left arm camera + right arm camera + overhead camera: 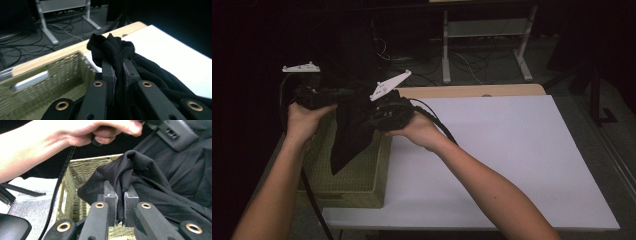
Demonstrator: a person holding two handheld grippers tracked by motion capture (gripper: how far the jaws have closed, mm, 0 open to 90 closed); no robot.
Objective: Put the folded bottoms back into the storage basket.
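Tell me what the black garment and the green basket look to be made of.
Black garment: likely a soft, thin, matte knit or jersey fabric; it bunches and drapes in limp folds where both tools pinch it.
Green basket: seemingly woven fibre, perhaps paper cord or seagrass, dyed olive; a regular weave texture covers its walls. A pale handle slot shows in the left gripper view.

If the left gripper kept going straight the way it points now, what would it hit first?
Probably the white board on the table. The left gripper, shut on the black cloth, points past the basket; depth is hard to judge.

black cloth [349,131]: 1 | woven basket [357,177]: 1 | white board [512,160]: 1
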